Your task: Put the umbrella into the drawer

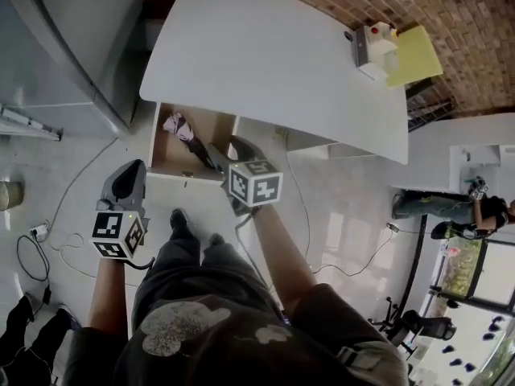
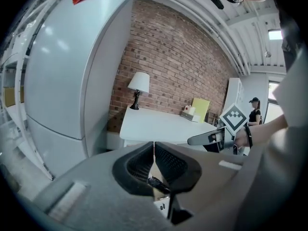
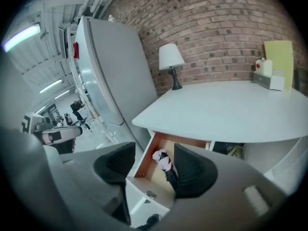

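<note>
**Umbrella lying in the open drawer, both grippers held clear above it**

Umbrella [image 1: 189,135], folded short, lies inside the open wooden drawer [image 1: 161,164]. The drawer is pulled out from under the near edge of the white bench [image 1: 265,55], close to the bench's left corner. The umbrella's pink-and-white bunched fabric end points toward the drawer's back, and its dark end slants toward the drawer's front right. Nothing touches it.

The right gripper [image 3: 151,163] hangs above the drawer with its 2 fingers [image 3: 195,172] released and spread. The umbrella shows in the gap far below them, not gripped. The left gripper [image 2: 154,154] is off to the left of the drawer, its fingers clenched tip to tip on nothing.

The umbrella looks light. Its loose cloth would likely be soft and a little slippery, giving under pressure, while the shaft inside and the dark end should be stiff. If it had to be shifted, the surest hold would probably be across the middle, pinching through the cloth onto the shaft, or on the firm dark end. Judged from how it lies, the placing looks done and the drawer stands open.
</note>
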### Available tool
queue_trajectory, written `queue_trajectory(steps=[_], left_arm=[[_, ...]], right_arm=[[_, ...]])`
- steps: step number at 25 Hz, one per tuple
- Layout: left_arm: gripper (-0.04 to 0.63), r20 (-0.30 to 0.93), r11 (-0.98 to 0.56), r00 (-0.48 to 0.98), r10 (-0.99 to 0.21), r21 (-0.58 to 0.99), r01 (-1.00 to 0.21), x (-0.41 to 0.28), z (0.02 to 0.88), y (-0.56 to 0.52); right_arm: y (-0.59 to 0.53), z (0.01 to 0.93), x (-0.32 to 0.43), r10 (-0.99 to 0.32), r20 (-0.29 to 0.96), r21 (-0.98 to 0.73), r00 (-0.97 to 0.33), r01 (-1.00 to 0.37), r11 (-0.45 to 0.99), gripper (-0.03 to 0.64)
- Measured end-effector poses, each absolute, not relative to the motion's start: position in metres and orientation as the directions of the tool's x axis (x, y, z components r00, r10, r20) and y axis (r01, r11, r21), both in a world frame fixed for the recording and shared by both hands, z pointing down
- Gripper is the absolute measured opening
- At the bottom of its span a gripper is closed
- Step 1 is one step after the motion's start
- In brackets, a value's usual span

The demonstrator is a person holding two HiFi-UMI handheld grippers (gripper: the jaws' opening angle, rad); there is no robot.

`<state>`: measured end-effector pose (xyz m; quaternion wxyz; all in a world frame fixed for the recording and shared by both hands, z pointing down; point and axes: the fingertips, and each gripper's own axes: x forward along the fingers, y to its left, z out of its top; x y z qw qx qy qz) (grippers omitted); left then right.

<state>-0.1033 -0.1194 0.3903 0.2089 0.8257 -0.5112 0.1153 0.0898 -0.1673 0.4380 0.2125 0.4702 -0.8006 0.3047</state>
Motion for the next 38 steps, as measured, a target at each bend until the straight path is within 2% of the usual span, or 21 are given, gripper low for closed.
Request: queue_trajectory(steps=[2,4,6,10,13,20,38], left_arm=[[0.018,0.386,-0.416,0.469,-0.794,0.215,-0.883,-0.089,0.376,-0.121],[0.018,0.368,-0.434,0.482,-0.795,0.209,-0.876,-0.075,0.363,-0.121],[0.018,0.354,-0.445,0.489,-0.797,0.203,-0.872,-0.063,0.352,-0.119],[0.018,0.328,-0.456,0.492,-0.806,0.184,-0.871,-0.044,0.332,-0.111],[0.018,0.311,-0.466,0.496,-0.811,0.170,-0.868,-0.029,0.319,-0.098],[0.018,0.289,-0.467,0.489,-0.823,0.146,-0.872,-0.003,0.297,-0.069],[0.018,0.254,-0.454,0.464,-0.848,0.102,-0.885,0.039,0.268,-0.006]], right_arm=[[-0.167,0.417,0.108,-0.657,0.607,-0.279,-0.446,-0.895,0.349,0.251],[-0.164,0.401,0.123,-0.683,0.589,-0.277,-0.432,-0.902,0.331,0.158],[-0.158,0.389,0.132,-0.690,0.575,-0.283,-0.439,-0.899,0.335,0.138],[-0.145,0.373,0.146,-0.694,0.575,-0.258,-0.435,-0.900,0.350,0.005],[-0.132,0.361,0.156,-0.700,0.568,-0.244,-0.432,-0.901,0.359,0.005],[-0.104,0.313,0.187,-0.783,0.464,-0.162,-0.414,-0.909,0.384,0.005],[-0.027,0.301,0.240,-0.784,0.441,-0.179,-0.437,-0.899,0.401,0.005]])
